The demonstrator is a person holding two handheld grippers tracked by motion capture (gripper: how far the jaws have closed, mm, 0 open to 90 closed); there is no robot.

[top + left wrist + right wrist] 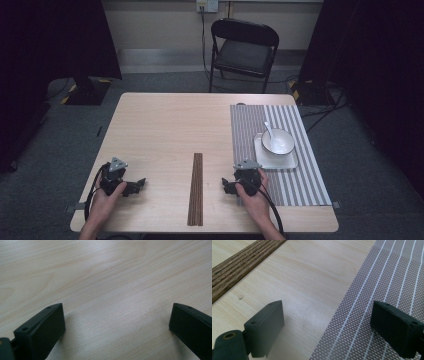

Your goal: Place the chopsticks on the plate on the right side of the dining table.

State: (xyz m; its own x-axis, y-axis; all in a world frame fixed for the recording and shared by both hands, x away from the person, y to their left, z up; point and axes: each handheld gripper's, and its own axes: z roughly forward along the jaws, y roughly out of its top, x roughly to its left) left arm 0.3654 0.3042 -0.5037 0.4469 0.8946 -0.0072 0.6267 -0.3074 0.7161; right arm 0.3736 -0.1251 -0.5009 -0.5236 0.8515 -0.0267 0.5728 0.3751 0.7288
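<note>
Both claws wide and empty: right gripper nearest chopsticks; approach square across them, low, close slowly; left gripper resting.

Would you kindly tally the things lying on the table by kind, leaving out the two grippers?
Striped placemat: 1
White square plate: 1
White bowl: 1
White spoon: 1
Dark wooden strip: 1
Total: 5 things on the table
</note>
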